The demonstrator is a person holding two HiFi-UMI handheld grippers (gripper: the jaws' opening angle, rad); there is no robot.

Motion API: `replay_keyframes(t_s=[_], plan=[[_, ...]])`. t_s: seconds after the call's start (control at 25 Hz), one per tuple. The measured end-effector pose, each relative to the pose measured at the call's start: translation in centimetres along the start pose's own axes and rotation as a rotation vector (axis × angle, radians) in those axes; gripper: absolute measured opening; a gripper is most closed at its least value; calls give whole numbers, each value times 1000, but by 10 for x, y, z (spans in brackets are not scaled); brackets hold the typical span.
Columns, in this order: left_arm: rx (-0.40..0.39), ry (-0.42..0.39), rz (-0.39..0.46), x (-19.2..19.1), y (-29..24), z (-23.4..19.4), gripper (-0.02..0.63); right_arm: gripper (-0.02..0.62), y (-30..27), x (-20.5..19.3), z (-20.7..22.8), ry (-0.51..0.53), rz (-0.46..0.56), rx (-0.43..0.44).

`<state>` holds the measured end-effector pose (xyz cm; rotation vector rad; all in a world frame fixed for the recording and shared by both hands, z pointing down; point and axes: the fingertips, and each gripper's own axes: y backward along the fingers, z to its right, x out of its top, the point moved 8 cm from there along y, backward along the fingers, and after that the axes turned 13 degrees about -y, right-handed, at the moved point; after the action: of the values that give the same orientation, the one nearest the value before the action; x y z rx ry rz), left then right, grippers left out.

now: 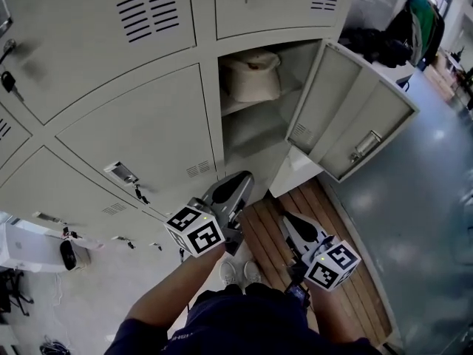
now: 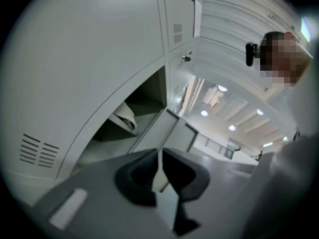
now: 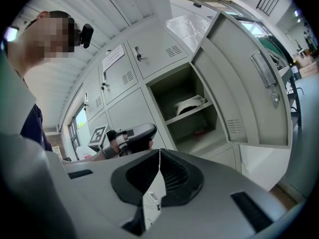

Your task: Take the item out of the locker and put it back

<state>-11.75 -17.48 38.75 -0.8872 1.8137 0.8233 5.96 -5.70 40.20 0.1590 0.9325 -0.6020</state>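
A cream, hat-like item (image 1: 253, 76) lies on the upper shelf of the open locker (image 1: 247, 135). It also shows in the left gripper view (image 2: 124, 117) and the right gripper view (image 3: 190, 103). My left gripper (image 1: 238, 183) is held below the locker opening, pointing up at it, jaws together and empty (image 2: 159, 152). My right gripper (image 1: 290, 222) hangs lower and to the right, shut with nothing in it (image 3: 159, 152). Both are well short of the item. The left gripper (image 3: 132, 136) appears in the right gripper view too.
The locker door (image 1: 355, 117) swings out to the right. A small red thing (image 3: 199, 132) lies on the lower shelf. Closed lockers (image 1: 140, 135) fill the left, one with a key (image 1: 138, 193). A wooden slat platform (image 1: 362, 287) lies underfoot.
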Motion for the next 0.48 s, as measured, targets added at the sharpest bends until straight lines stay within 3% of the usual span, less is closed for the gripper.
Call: replay_keyframes(t_s=[0.48], plan=[[130, 172, 121, 3, -82, -20, 71, 6, 5, 24, 50, -31, -80, 63]])
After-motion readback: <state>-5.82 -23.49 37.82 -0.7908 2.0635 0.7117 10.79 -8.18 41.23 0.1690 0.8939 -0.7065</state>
